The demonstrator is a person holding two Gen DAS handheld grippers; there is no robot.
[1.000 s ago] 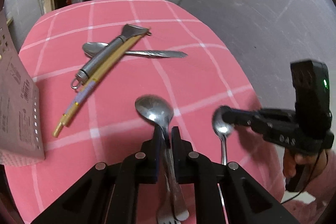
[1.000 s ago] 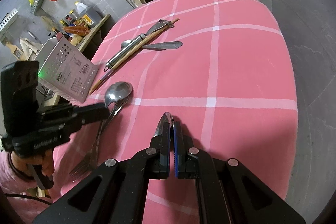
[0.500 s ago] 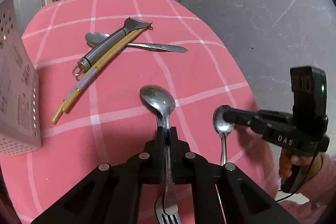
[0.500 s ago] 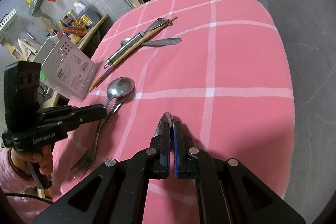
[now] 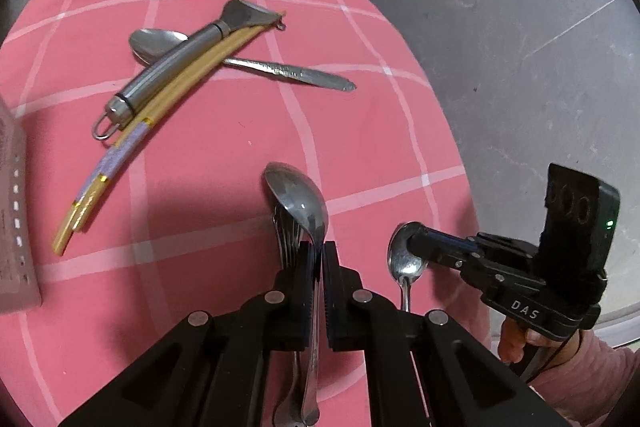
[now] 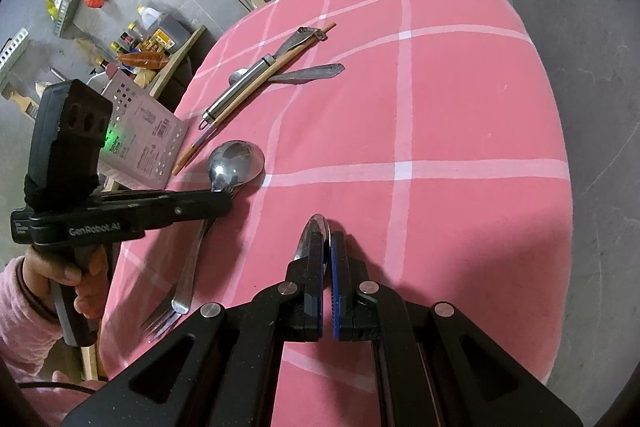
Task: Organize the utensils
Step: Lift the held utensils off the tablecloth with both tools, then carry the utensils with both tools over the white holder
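Observation:
My left gripper [image 5: 318,257] is shut on the neck of a large steel spoon [image 5: 298,199], whose bowl is tilted onto its edge over the pink checked tablecloth [image 5: 224,155]. A fork [image 6: 160,323] lies alongside under that spoon, tines toward the near table edge. In the right wrist view the left gripper [image 6: 224,203] comes in from the left with the large spoon [image 6: 236,163] ahead of its tips. My right gripper [image 6: 328,239] is shut on a small spoon [image 6: 314,231]. In the left wrist view, the right gripper [image 5: 416,247] holds this small spoon [image 5: 404,267] just right of the left one.
Farther back lie a steel peeler [image 5: 176,71], a pair of chopsticks [image 5: 120,163] and another spoon [image 5: 280,71], crossed in one pile. A pink perforated utensil box [image 6: 148,143] stands at the table's left edge. Grey floor drops away beyond the right edge.
The left jaws closed onto the large spoon's neck and the gripper moved in lower over the table. The spoon's bowl rolled toward its edge. The right gripper and small spoon stayed put.

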